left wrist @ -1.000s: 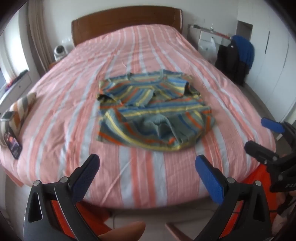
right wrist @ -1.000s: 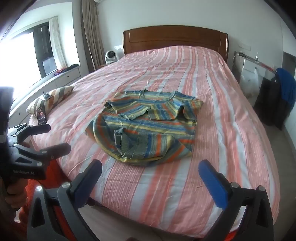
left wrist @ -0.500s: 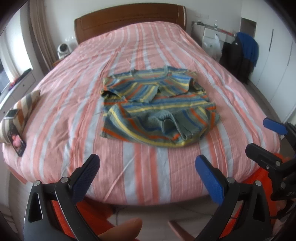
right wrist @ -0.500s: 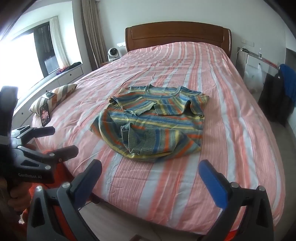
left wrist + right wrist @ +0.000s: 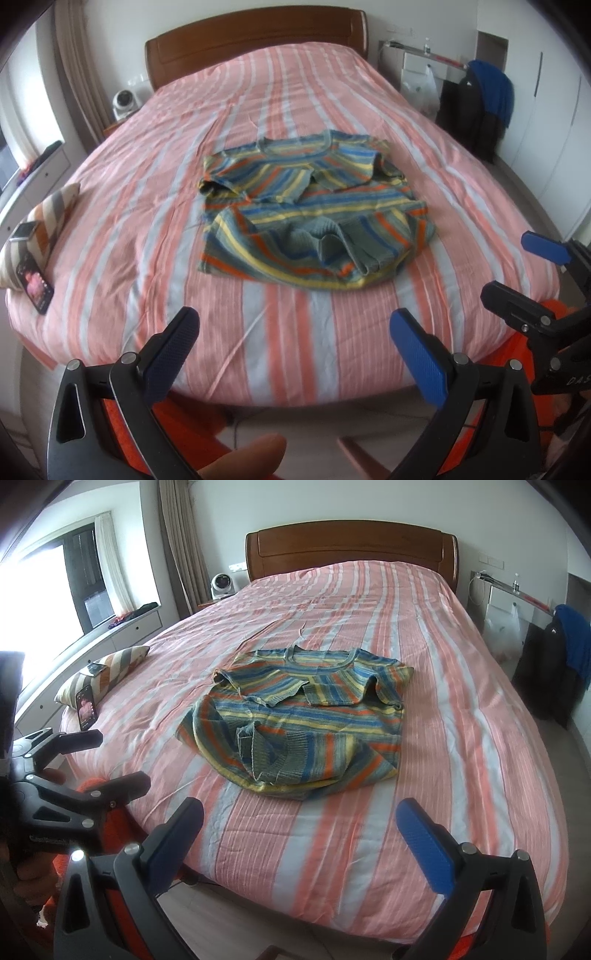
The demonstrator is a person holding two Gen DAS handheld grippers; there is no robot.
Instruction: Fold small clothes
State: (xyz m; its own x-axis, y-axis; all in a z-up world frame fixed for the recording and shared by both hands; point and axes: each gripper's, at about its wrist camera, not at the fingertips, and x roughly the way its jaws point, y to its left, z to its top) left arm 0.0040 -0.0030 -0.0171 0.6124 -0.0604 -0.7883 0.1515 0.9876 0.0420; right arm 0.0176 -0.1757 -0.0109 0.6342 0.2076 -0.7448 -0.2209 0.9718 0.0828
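So the bed (image 5: pixel 461 738) takes up basically the whole scene, wooden headboard (image 5: pixel 351 550) at the far end and a pink, orange and pale-blue striped cover (image 5: pixel 155 206) pulled fairly flat, which makes sense as a folding surface since there's lots of room around the garment. The striped sweater (image 5: pixel 295 723) lies in the middle of the bed, a bit toward the near end, neckline pointing at the headboard. It looks half done: both sleeves are folded in across the chest, and the bottom hem is flipped up and bunched in a messy lump on the near side, so the fold probably needs redoing or finishing from there.

Off on the left edge of the bed there's a striped cushion (image 5: pixel 103 672) with a phone (image 5: pixel 85 708) propped against it, screen lit, well away from the sweater so it's not in the way.

Both tools hang just off the near end of the bed, nothing in them. The left tool (image 5: pixel 295 343) has its jaws spread wide, and the right tool (image 5: pixel 303 834) is spread the same way, each aimed at the near hem. That reads like a lined-up approach: one tool for each bottom corner, ready to pinch and lift the hem toward the neckline.
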